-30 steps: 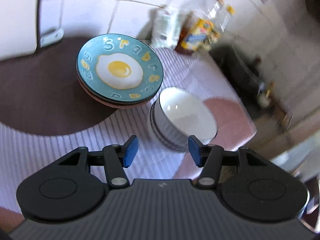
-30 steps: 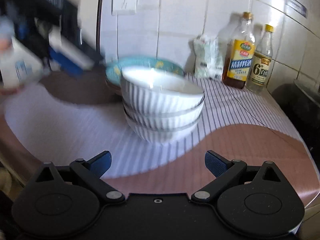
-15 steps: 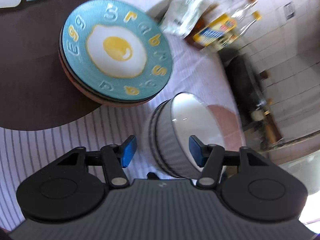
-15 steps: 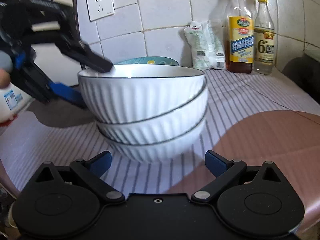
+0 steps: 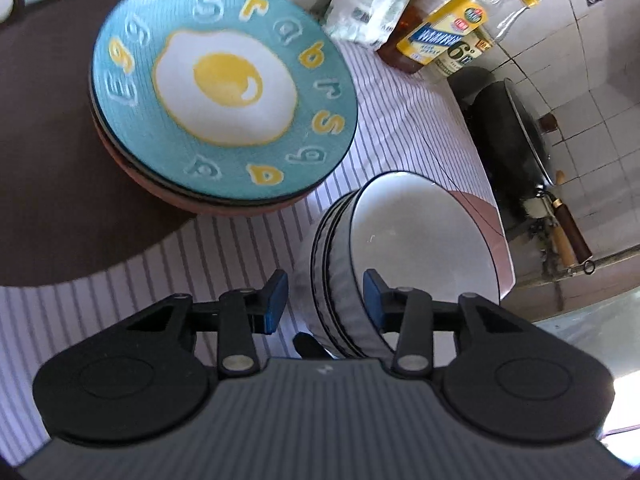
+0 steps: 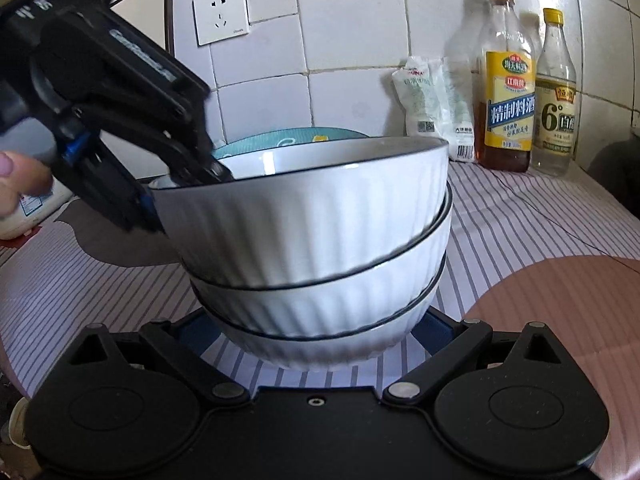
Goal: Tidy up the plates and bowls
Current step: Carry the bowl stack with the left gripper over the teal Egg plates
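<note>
Three white ribbed bowls are nested in a stack on the striped cloth; the stack also shows in the left wrist view. My left gripper is open and straddles the rim of the top bowl, one finger inside, one outside. It shows in the right wrist view at the bowl's left rim. My right gripper is open, with the bottom bowl's base between its fingers. A stack of plates topped by a teal fried-egg plate sits behind the bowls.
Two sauce bottles and a white packet stand against the tiled wall at the back right. A dark wok lies beyond the cloth's right edge. A white bottle stands at the left.
My left gripper has come down over the top bowl's rim. My right gripper has moved in low until the bottom bowl sits between its fingers.
</note>
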`<action>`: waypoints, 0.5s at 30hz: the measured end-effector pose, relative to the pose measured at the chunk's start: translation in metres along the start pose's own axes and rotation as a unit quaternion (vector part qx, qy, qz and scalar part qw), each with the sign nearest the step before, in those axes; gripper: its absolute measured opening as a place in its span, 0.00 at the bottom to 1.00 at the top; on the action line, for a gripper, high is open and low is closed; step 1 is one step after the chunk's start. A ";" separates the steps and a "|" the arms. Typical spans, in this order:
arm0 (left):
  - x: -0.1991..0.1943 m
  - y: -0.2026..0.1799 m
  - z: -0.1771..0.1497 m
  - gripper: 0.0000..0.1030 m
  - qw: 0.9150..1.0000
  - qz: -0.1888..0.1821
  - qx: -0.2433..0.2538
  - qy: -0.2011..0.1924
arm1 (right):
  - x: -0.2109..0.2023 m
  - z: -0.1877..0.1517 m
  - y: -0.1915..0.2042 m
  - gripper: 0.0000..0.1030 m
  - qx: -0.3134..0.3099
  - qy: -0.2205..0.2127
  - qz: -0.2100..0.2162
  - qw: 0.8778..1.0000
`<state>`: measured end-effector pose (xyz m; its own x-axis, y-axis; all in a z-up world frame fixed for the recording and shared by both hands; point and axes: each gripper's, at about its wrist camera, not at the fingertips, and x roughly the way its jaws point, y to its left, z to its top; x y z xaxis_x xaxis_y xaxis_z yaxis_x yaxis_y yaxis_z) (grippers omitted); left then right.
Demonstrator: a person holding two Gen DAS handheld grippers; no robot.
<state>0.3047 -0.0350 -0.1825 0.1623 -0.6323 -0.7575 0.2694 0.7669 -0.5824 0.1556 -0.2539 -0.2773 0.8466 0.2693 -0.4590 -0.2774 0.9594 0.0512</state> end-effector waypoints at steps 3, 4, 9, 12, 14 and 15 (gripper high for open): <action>0.001 -0.002 0.000 0.32 1.000 0.008 0.006 -0.001 | 0.000 0.000 0.000 0.98 0.005 -0.005 -0.001 1.000; 0.002 -0.004 0.000 0.32 1.000 0.010 0.014 0.000 | 0.000 -0.001 0.000 0.98 0.009 -0.008 -0.003 1.000; 0.009 0.004 -0.001 0.32 1.000 -0.004 -0.004 -0.006 | 0.002 -0.002 -0.002 0.98 0.006 -0.010 0.005 1.000; 0.008 0.002 -0.002 0.31 1.000 -0.003 0.003 -0.007 | 0.003 -0.001 -0.003 0.98 0.009 -0.010 0.007 1.000; 0.008 0.001 -0.002 0.31 1.000 0.000 0.006 -0.005 | 0.003 0.000 -0.002 0.98 0.012 -0.005 0.006 1.000; 0.009 -0.001 -0.001 0.31 1.000 0.000 0.009 -0.004 | 0.003 0.001 -0.001 0.98 0.015 0.001 0.003 1.000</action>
<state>0.3050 -0.0408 -0.1889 0.1703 -0.6326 -0.7555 0.2872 0.7653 -0.5761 0.1589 -0.2545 -0.2774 0.8439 0.2749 -0.4607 -0.2688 0.9598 0.0804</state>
